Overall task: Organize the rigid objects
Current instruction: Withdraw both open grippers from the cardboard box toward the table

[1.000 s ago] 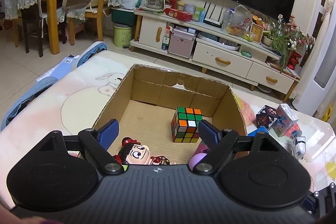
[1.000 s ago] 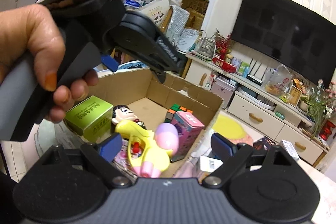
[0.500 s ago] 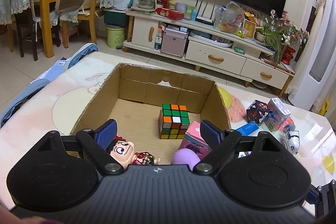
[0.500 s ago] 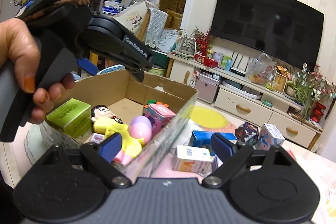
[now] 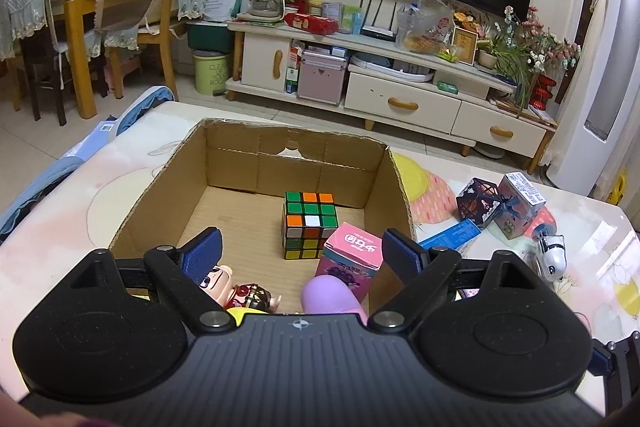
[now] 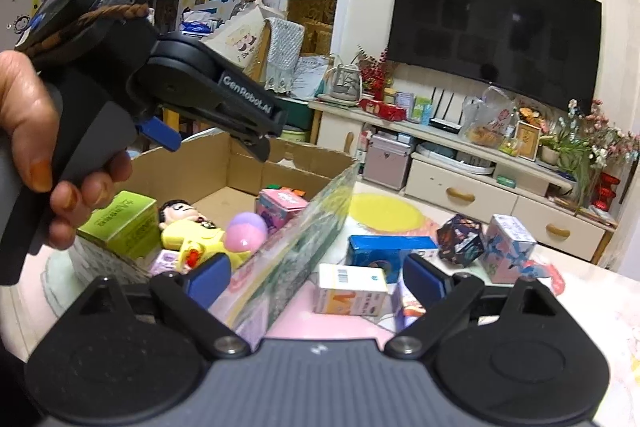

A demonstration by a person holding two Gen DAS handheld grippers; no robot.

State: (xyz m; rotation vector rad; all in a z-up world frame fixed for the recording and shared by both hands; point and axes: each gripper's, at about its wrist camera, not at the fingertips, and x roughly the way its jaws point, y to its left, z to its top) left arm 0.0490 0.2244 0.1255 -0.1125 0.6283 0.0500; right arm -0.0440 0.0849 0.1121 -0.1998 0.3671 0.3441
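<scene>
Toys half sorted: some in the cardboard box (image 5: pixel 400 187), some waiting beside it on the worktop (image 5: pixel 52 227). Inside the box: Rubik's cube (image 5: pixel 309 225), pink carton (image 5: pixel 352 255), doll (image 6: pixel 174 213), yellow water gun (image 6: pixel 200 241), pink egg (image 6: pixel 247 231), green box (image 6: pixel 120 223). Right gripper (image 6: pixel 316 279) beside the box, jaws opening, nothing between them, aimed at the white and orange carton (image 6: pixel 352 289). Blue box (image 6: pixel 390 253) just behind it. Left gripper (image 5: pixel 300 255) over the box, jaws wide, empty. Next: probably reach down, close on that carton, carry to the box.
</scene>
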